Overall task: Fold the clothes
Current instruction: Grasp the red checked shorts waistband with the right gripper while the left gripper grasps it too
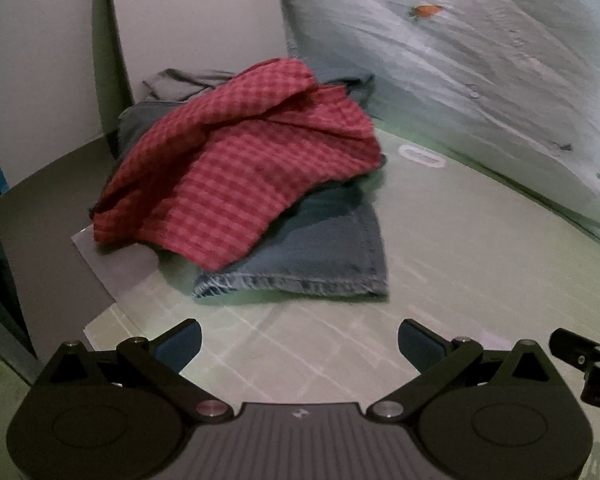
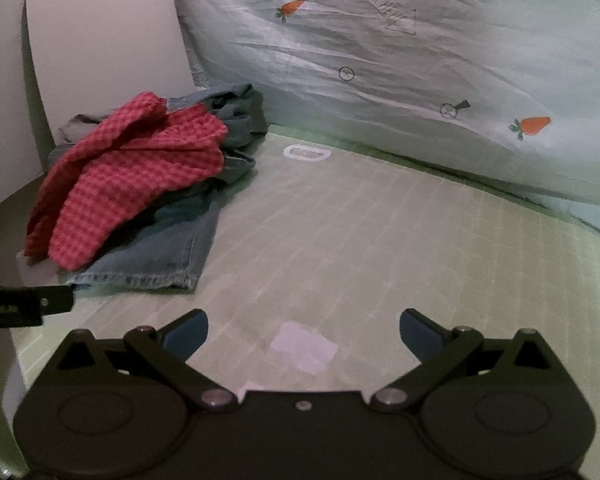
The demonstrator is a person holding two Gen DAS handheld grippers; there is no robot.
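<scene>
Nearest me, my left gripper is spread wide with nothing between its blue pads, hovering over the pale green gridded cutting mat. My right gripper is just as wide apart and equally empty, with a small patch of white tape on the mat right between its fingers. Each gripper shows at the edge of the other's view, so the two sit side by side.

Further out, on the left part of the mat, lies the pile of clothes. Blue jeans are at the bottom, their hemmed leg pointing toward me, and a red checked shirt is draped loosely on top, covering most of them. A grey garment peeks out behind the pile. A sheet of paper sticks out from under the pile's left edge.

Beyond the clothes, a white oval logo is printed on the mat. At the back, a white chair backrest rises behind the pile, and a light quilt with orange carrot prints slopes along the mat's far and right side.
</scene>
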